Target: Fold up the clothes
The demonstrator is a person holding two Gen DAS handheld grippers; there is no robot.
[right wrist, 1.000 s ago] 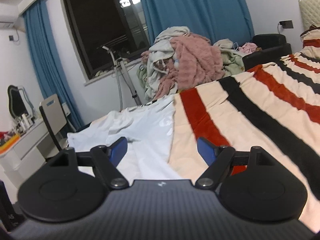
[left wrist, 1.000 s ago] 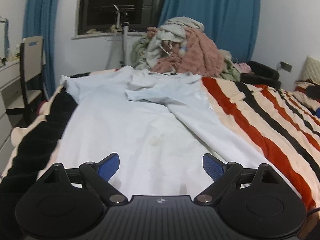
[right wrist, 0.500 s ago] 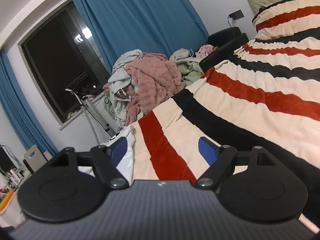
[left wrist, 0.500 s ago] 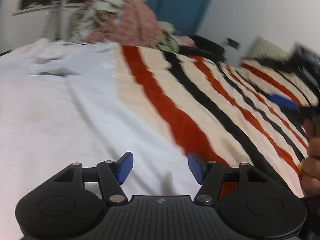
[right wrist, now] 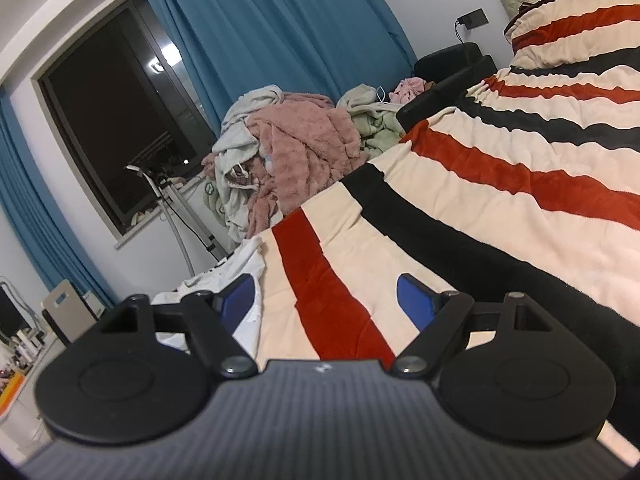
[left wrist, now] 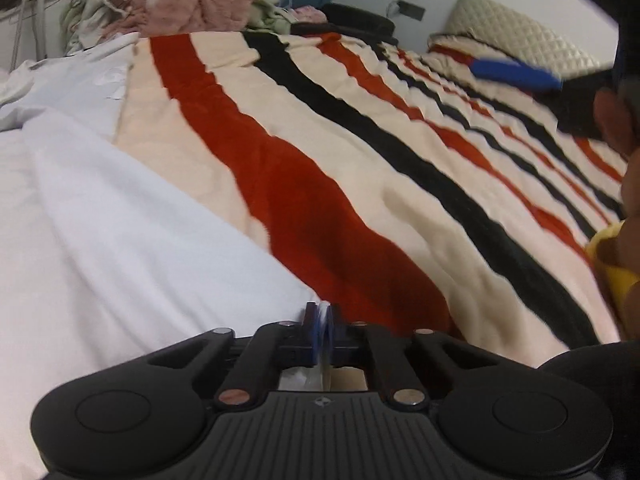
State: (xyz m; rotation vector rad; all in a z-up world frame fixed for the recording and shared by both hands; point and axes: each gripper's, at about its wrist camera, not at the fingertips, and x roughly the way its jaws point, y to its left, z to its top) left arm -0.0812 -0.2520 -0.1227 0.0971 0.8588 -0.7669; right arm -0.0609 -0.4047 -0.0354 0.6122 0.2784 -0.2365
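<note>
From the left wrist, the left gripper [left wrist: 322, 320] is seen pinched on the near right edge of the soft white shirt [left wrist: 120, 240], which is spread wrinkled over the plush striped blanket [left wrist: 400, 184].

From the right wrist, the right gripper [right wrist: 326, 300] is held wide above that blanket [right wrist: 500, 216]; the shirt [right wrist: 244, 276] lies at its left finger, a heap of laundry [right wrist: 296, 148] far behind.

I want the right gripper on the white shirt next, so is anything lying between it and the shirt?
Nothing visible does. The right gripper hangs open over bare striped blanket, with the white shirt just behind its left finger. The left gripper is shut on the shirt's edge.
</note>
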